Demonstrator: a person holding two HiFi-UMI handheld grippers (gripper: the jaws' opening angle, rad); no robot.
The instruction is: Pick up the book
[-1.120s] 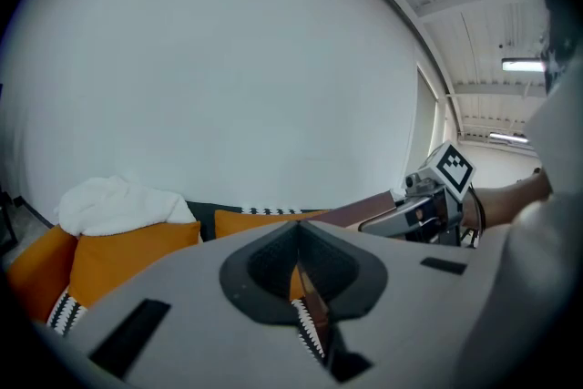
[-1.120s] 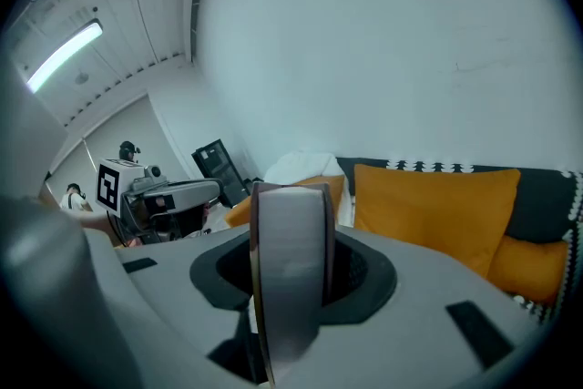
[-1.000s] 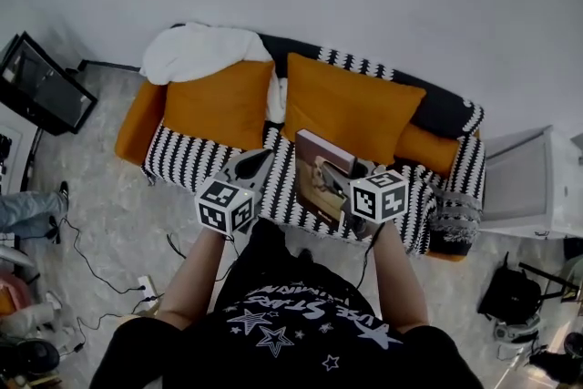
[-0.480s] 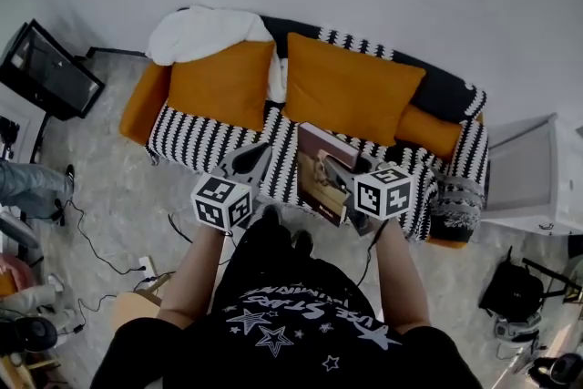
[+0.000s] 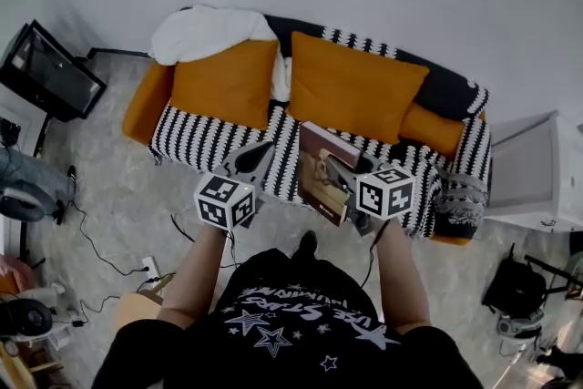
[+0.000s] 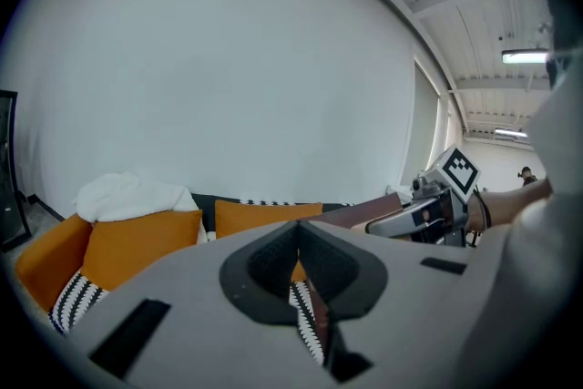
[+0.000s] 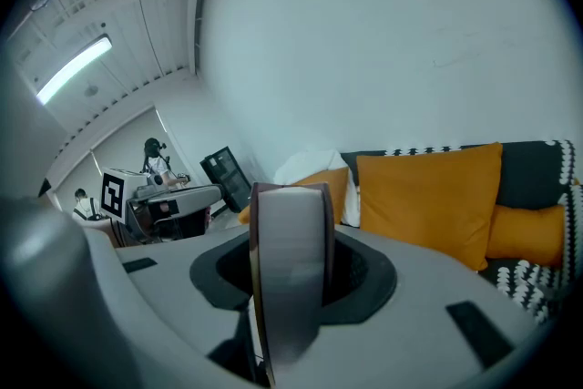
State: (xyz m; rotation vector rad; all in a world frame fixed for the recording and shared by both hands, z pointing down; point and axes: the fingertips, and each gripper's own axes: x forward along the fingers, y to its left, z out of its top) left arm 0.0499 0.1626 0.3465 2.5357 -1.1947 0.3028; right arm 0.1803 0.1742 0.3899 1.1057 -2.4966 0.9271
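Note:
The book [image 5: 321, 179], with a brown cover and a picture on its front, is held up over the striped sofa seat [image 5: 205, 144]. My right gripper [image 5: 340, 170] is shut on it. In the right gripper view the book's pale page edge [image 7: 290, 273] stands upright between the jaws. My left gripper [image 5: 252, 158] hangs to the left of the book, apart from it, shut on nothing. In the left gripper view its jaws meet, with only a thin slit over the striped fabric, and the book [image 6: 364, 212] shows at the right.
Two orange cushions [image 5: 228, 82] [image 5: 351, 96] and a white blanket [image 5: 205, 32] lie on the sofa. A dark screen [image 5: 46, 73] stands at the left and a white cabinet [image 5: 537, 178] at the right. Cables [image 5: 100, 260] and a black bag [image 5: 510, 291] lie on the floor.
Both grippers have shifted a little together, the book still in the right one. The legs at the left edge have moved.

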